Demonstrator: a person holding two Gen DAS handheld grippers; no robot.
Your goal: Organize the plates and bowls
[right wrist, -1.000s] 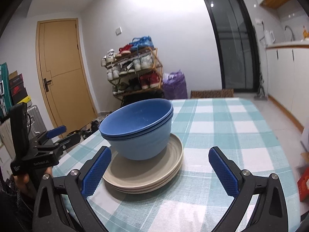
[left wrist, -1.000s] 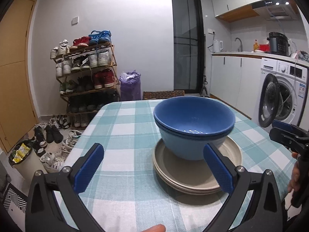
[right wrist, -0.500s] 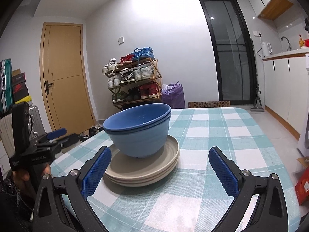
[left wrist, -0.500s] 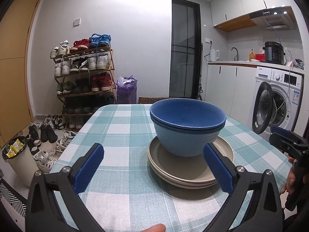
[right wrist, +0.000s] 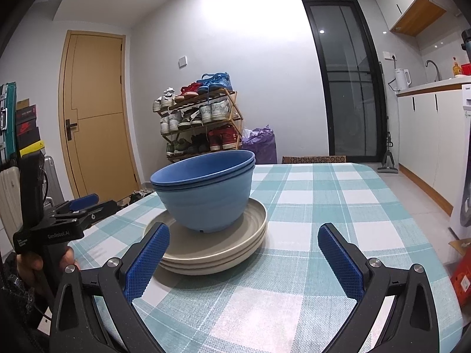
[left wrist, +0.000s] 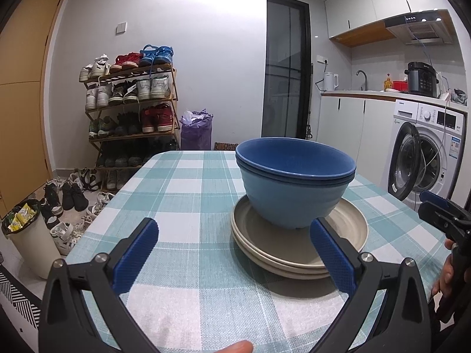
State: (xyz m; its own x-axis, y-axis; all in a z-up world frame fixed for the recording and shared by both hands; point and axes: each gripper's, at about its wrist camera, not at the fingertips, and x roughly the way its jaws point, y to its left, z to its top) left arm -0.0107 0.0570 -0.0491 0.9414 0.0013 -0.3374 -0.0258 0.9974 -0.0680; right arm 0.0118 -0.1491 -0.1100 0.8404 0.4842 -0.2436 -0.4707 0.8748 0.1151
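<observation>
Two nested blue bowls (left wrist: 294, 188) (right wrist: 206, 194) stand on a stack of beige plates (left wrist: 297, 253) (right wrist: 217, 250) on the checked table (left wrist: 191, 206) (right wrist: 323, 211). My left gripper (left wrist: 232, 253) is open near the table's front edge, left of and short of the stack, holding nothing. My right gripper (right wrist: 241, 256) is open as well, near the front edge to the right of the stack, empty. Each gripper shows in the other's view: the right one (left wrist: 441, 214) at the far right, the left one (right wrist: 73, 209) at the far left, held in a hand.
A shoe rack (left wrist: 129, 111) and a purple bag (left wrist: 195, 131) stand beyond the table's far end. A washing machine (left wrist: 424, 156) and kitchen counter are on the right, a bin (left wrist: 32, 235) and loose shoes on the floor at left, a yellow door (right wrist: 94, 111) behind.
Both grippers have sunk and tilted up, so the bowls and plates now appear more side-on. The stack has not moved. Both grippers stay open.
</observation>
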